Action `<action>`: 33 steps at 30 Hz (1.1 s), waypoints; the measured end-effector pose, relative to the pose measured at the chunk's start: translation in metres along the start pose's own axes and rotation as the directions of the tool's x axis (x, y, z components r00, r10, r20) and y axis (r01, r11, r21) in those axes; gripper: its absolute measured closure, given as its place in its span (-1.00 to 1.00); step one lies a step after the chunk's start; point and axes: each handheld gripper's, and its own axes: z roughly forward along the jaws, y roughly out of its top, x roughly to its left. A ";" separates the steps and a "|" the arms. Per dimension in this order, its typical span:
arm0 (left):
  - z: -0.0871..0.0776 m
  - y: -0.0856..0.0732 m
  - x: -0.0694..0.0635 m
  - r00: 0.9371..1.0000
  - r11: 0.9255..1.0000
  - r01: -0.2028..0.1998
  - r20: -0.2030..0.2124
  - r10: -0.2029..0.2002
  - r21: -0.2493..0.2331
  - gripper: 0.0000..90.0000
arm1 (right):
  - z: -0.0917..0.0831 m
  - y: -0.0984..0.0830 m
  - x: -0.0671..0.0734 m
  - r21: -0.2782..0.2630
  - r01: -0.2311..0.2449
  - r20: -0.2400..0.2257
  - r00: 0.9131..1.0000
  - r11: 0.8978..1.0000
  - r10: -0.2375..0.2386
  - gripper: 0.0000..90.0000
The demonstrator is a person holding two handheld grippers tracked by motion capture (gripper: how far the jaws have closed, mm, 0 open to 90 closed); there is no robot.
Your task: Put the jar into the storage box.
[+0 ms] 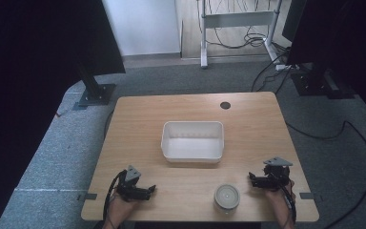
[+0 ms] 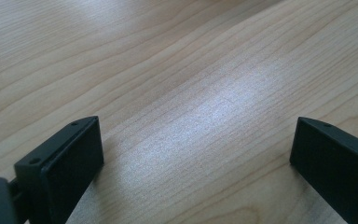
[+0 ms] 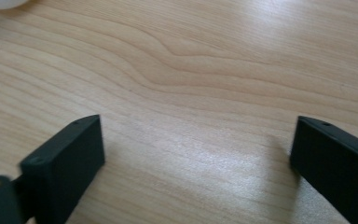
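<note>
Resting low on the counter [image 1: 138, 114], left gripper [image 1: 148, 190] and right gripper [image 1: 252, 180], both with jaws spread wide and pinching nothing. Sitting between the two sets of jaws, nearer the right, a round lidded jar [image 1: 227, 197]; beyond them, a white tub [image 1: 192, 141].

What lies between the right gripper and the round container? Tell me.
Bare wooden table: the high view shows nothing between the right gripper and the round container.

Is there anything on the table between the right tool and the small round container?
No. The small round grey container stands just left of the right tool, whose jaws are open, with bare wooden table between them.
</note>
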 end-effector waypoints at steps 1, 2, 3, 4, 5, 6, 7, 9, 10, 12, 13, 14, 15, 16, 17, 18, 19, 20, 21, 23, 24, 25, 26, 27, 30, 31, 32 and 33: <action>0.000 0.000 0.000 1.000 1.000 0.000 0.000 0.000 0.000 -0.95 | -0.001 0.000 0.001 -0.004 0.007 -0.001 1.000 1.000 -0.007 -0.84; 0.000 0.000 0.000 1.000 1.000 0.000 -0.001 0.000 0.000 -0.95 | -0.001 -0.001 0.001 -0.005 0.008 -0.002 1.000 1.000 -0.008 -0.84; 0.000 0.000 0.000 1.000 1.000 0.001 0.000 -0.001 0.000 -0.95 | -0.001 -0.001 0.001 -0.005 0.008 -0.002 1.000 1.000 -0.008 -0.85; 0.000 0.000 0.000 1.000 1.000 0.000 0.000 0.000 0.000 -0.95 | 0.000 0.000 -0.001 0.002 -0.006 -0.005 1.000 1.000 0.006 -0.90; 0.000 0.000 0.000 1.000 1.000 0.000 0.000 0.000 0.000 -0.95 | 0.000 0.000 -0.001 0.002 -0.006 -0.005 1.000 1.000 0.006 -0.90; 0.000 0.000 0.000 1.000 1.000 0.000 0.002 0.000 0.001 -0.95 | 0.000 0.000 -0.001 0.006 -0.009 -0.003 1.000 1.000 0.009 -0.91; 0.000 0.000 0.000 1.000 1.000 -0.001 0.003 0.001 0.002 -0.96 | 0.000 0.000 -0.001 0.006 -0.009 -0.004 1.000 1.000 0.009 -0.91; 0.000 0.000 0.000 1.000 1.000 -0.001 0.003 0.001 0.002 -0.97 | 0.000 0.000 -0.001 0.006 -0.009 -0.004 1.000 1.000 0.009 -0.91; 0.000 0.000 0.000 1.000 1.000 -0.001 0.003 0.001 0.002 -0.97 | 0.000 0.000 -0.001 0.006 -0.009 -0.004 1.000 1.000 0.009 -0.91; 0.000 0.000 0.000 1.000 1.000 -0.003 0.006 0.003 0.002 -0.97 | 0.000 0.000 -0.001 0.006 -0.009 -0.004 1.000 1.000 0.009 -0.91; 0.000 0.000 0.000 1.000 1.000 -0.004 0.008 0.004 0.001 -0.97 | 0.000 0.000 -0.001 0.006 -0.008 -0.004 1.000 1.000 0.008 -0.91; 0.000 0.000 0.000 1.000 1.000 -0.006 0.009 0.006 0.001 -0.97 | 0.000 0.000 -0.001 0.006 -0.008 -0.004 1.000 1.000 0.008 -0.91; 0.000 0.000 0.000 1.000 1.000 -0.007 0.010 0.007 0.001 -0.97 | 0.000 0.000 -0.001 0.006 -0.007 -0.005 1.000 1.000 0.007 -0.91; 0.000 0.000 0.000 1.000 1.000 -0.007 0.010 0.007 0.001 -0.97 | 0.000 0.000 -0.001 0.006 -0.006 -0.006 1.000 1.000 0.006 -0.92; 0.000 0.000 0.000 1.000 1.000 -0.007 0.011 0.007 0.001 -0.97 | 0.000 0.000 -0.001 0.007 -0.004 -0.007 1.000 1.000 0.004 -0.92; 0.000 0.000 0.001 1.000 1.000 -0.007 0.011 0.007 0.001 -0.97 | 0.000 -0.001 -0.001 0.007 -0.003 -0.008 1.000 1.000 0.003 -0.93; 0.000 0.000 0.001 1.000 1.000 -0.007 0.012 0.007 0.000 -0.96 | 0.000 -0.001 -0.001 0.007 -0.003 -0.009 1.000 1.000 0.003 -0.93; 0.000 0.000 0.001 1.000 1.000 -0.007 0.012 0.007 0.000 -0.96 | -0.001 -0.001 -0.001 0.007 -0.001 -0.009 1.000 1.000 0.002 -0.93; 0.000 0.000 0.001 1.000 1.000 -0.008 0.012 0.008 0.000 -0.96 | -0.001 -0.001 -0.001 0.008 -0.001 -0.010 1.000 1.000 0.001 -0.93; 0.000 0.000 0.001 1.000 1.000 -0.006 0.011 0.006 -0.002 -0.94 | -0.001 -0.001 0.000 0.010 0.001 -0.013 1.000 1.000 0.000 -0.94; -0.001 -0.001 0.001 1.000 1.000 -0.004 0.011 0.004 -0.005 -0.93 | -0.001 -0.001 0.000 0.010 0.001 -0.013 1.000 1.000 -0.001 -0.96; -0.001 -0.001 0.001 1.000 1.000 -0.002 0.011 0.002 -0.006 -0.91 | 0.000 -0.001 0.000 0.014 0.010 -0.020 1.000 1.000 -0.009 -0.99; -0.001 -0.001 0.001 1.000 1.000 -0.002 0.011 0.002 -0.006 -0.90 | 0.000 -0.001 0.000 0.014 0.010 -0.020 1.000 1.000 -0.009 -0.99; -0.002 -0.001 0.001 1.000 1.000 0.001 0.013 -0.001 -0.006 -0.90 | 0.000 -0.001 0.000 0.016 0.010 -0.021 1.000 1.000 -0.009 -1.00; -0.003 -0.001 0.001 0.999 1.000 0.006 0.031 -0.005 -0.009 -0.87 | 0.000 -0.001 0.000 0.017 0.009 -0.021 1.000 1.000 -0.009 -1.00; -0.004 -0.001 0.000 0.999 1.000 0.005 0.033 -0.005 -0.009 -0.87 | 0.000 -0.001 0.000 0.017 0.009 -0.022 1.000 1.000 -0.008 -1.00; -0.004 -0.001 -0.001 1.000 1.000 0.001 0.031 -0.001 -0.008 -0.87 | 0.000 -0.001 0.000 0.017 0.009 -0.021 1.000 1.000 -0.008 -1.00; -0.004 0.000 -0.001 1.000 1.000 -0.004 0.031 0.004 -0.008 -0.88 | 0.000 -0.001 0.000 0.017 0.009 -0.021 1.000 1.000 -0.008 -1.00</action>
